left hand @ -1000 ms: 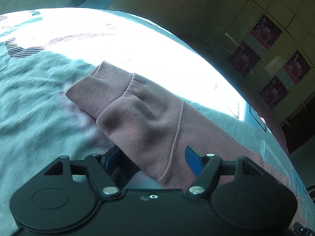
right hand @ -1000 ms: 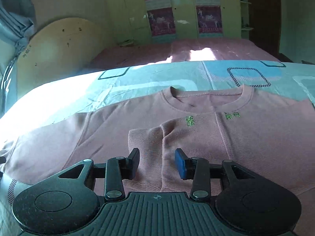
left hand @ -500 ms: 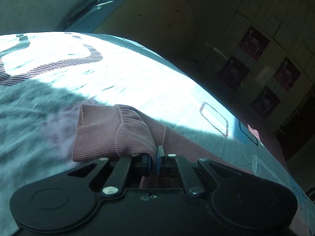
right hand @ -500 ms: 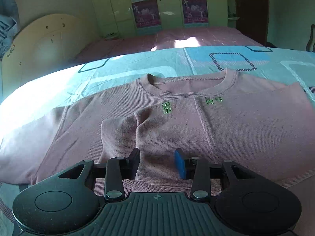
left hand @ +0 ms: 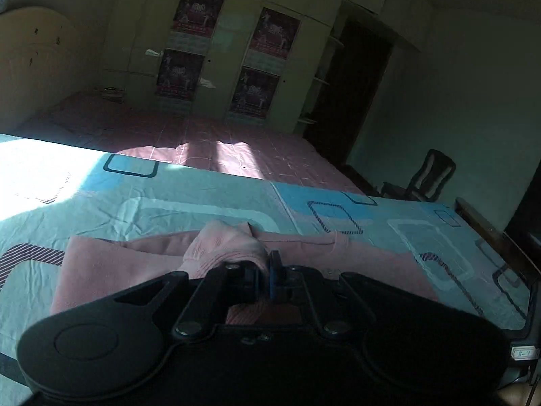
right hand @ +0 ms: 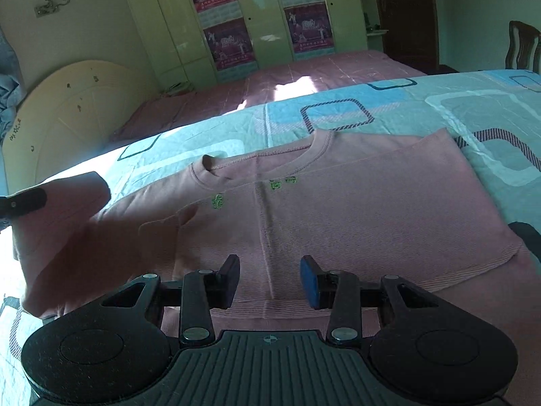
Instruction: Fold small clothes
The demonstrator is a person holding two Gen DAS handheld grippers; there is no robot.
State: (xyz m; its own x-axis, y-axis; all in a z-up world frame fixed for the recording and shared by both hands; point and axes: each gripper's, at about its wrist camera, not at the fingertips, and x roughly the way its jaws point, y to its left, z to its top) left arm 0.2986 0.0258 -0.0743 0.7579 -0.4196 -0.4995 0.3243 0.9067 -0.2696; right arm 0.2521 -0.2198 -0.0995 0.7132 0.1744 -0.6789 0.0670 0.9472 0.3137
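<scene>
A pink sweatshirt (right hand: 355,209) lies face up on the patterned bedsheet (right hand: 473,108), collar away from me, one sleeve folded across its chest. My left gripper (left hand: 265,279) is shut on the cuff of the other sleeve (left hand: 230,243) and holds it lifted above the sheet. In the right wrist view that raised sleeve (right hand: 71,223) hangs at the left with the left gripper's finger (right hand: 27,199) on it. My right gripper (right hand: 269,282) is open and empty, low over the sweatshirt's hem.
The bed's far part carries a pink cover (right hand: 304,77). A rounded headboard (right hand: 67,111) stands at the left, wardrobes with posters (right hand: 267,17) at the back, a chair (left hand: 429,176) beyond the bed's right end.
My left gripper closed on the sleeve cuff, lifted it and swung toward the sweatshirt body. My right gripper stayed open and drew back toward the hem.
</scene>
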